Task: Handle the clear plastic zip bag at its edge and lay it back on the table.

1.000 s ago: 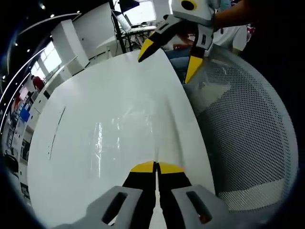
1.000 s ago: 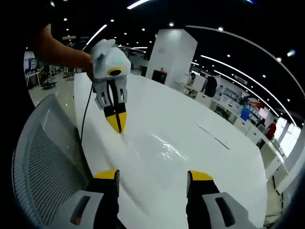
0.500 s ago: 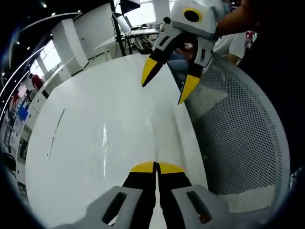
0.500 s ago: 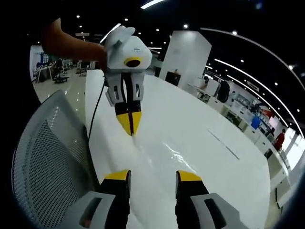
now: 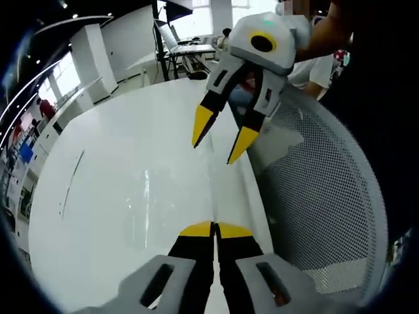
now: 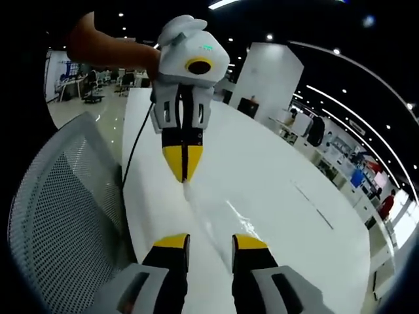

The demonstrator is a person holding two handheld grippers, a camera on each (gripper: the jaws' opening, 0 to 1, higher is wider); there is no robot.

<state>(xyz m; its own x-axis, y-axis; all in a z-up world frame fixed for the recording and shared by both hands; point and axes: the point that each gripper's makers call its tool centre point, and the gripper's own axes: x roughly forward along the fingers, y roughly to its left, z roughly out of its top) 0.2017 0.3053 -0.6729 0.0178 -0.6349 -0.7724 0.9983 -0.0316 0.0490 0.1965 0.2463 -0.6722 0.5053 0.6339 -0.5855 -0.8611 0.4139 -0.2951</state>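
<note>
While the left tongs (image 5: 213, 229) press their yellow tips together on the near edge of the clear plastic zip bag (image 5: 171, 191), the bag stretches away from them over the white desk (image 5: 98, 157), its film catching glare. In the right gripper view those same tongs (image 6: 184, 175) pinch the bag (image 6: 226, 219) at a corner. The right tongs (image 6: 211, 241) stand slightly apart with nothing between them; in the left gripper view they hang (image 5: 220, 144) over the desk's edge. A grey mesh chair (image 5: 321, 196) sits just beside the desk.
</note>
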